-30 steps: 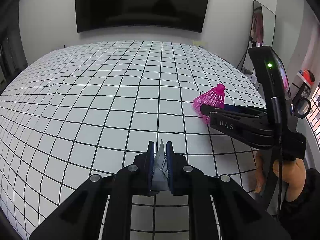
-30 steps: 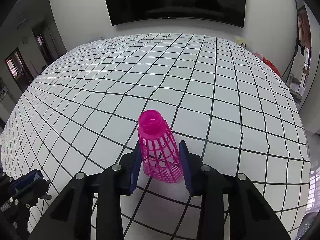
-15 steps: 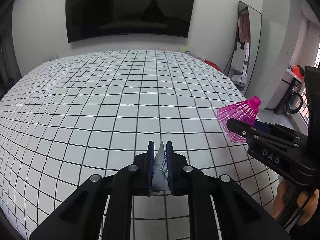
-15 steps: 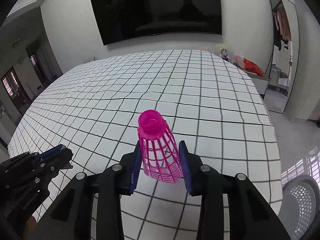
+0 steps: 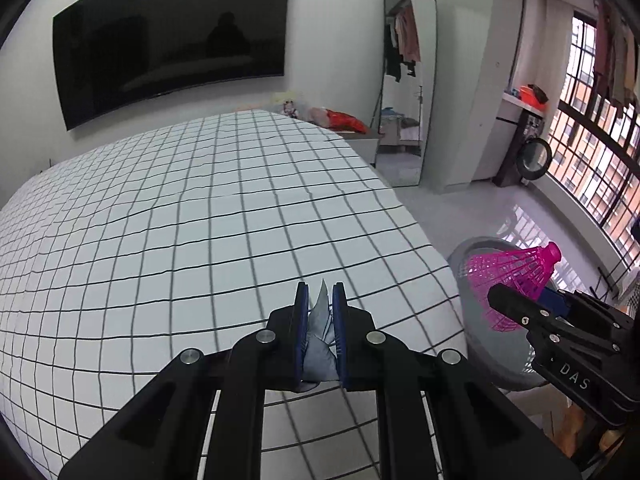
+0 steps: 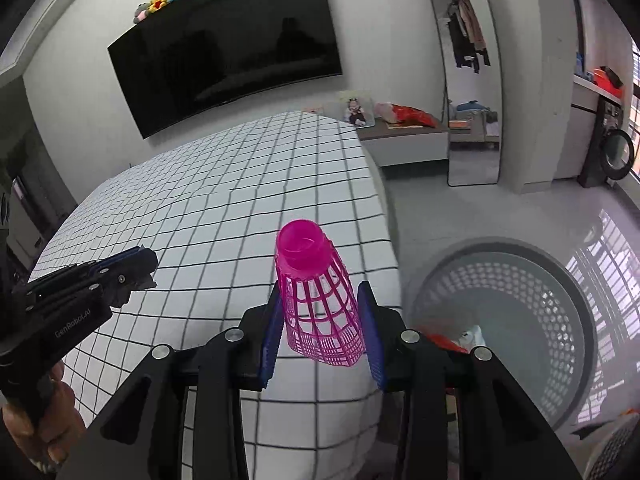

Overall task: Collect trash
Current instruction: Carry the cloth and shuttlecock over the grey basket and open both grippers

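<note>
My left tongs (image 5: 320,320) are pinched almost shut on a crumpled grey-white scrap of paper (image 5: 319,334), which pokes up between the blue pads. They hang over the near right part of the bed (image 5: 192,216), with its white cover gridded in black. My right tongs (image 6: 322,326) are closed against the wide skirt of a pink plastic shuttlecock (image 6: 318,300), its rounded cap pointing away from me. In the left wrist view that shuttlecock (image 5: 512,276) sits off to the right, past the edge of the bed and in front of the grey perforated bin (image 5: 476,280). From the right wrist, the bin (image 6: 532,300) stands on the floor just right of the bed corner, with some red and white litter (image 6: 460,338) in its near side. A dark television (image 6: 228,44) hangs on the far wall.
</note>
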